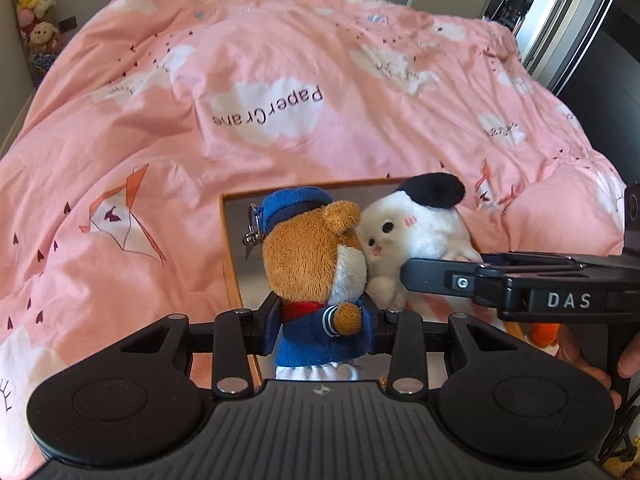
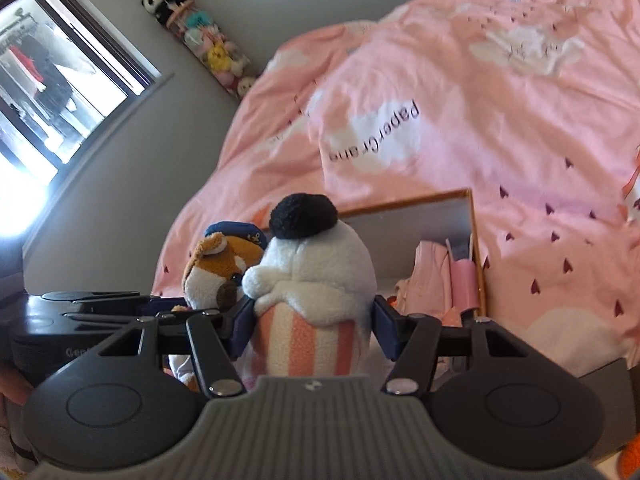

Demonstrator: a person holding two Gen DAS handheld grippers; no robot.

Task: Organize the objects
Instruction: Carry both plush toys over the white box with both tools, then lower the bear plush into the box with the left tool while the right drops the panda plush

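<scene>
Bear toy [image 1: 316, 264] in a blue cap and jacket sits low at centre of the left view, pinched at the body by the left gripper [image 1: 326, 326]. Beside it, touching, the white plush [image 2: 316, 280] with a black tuft is clamped by the right gripper [image 2: 310, 330]. Both hang over a wooden box [image 1: 230, 264] on the pink duvet [image 1: 200, 80].

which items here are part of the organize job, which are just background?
In play:
- brown bear plush, clamped in left claw
- white plush with black hat, clamped in right claw
- wooden-edged box, directly beyond both

Background:
- pink duvet
- hanging column of stuffed toys
- window
</scene>
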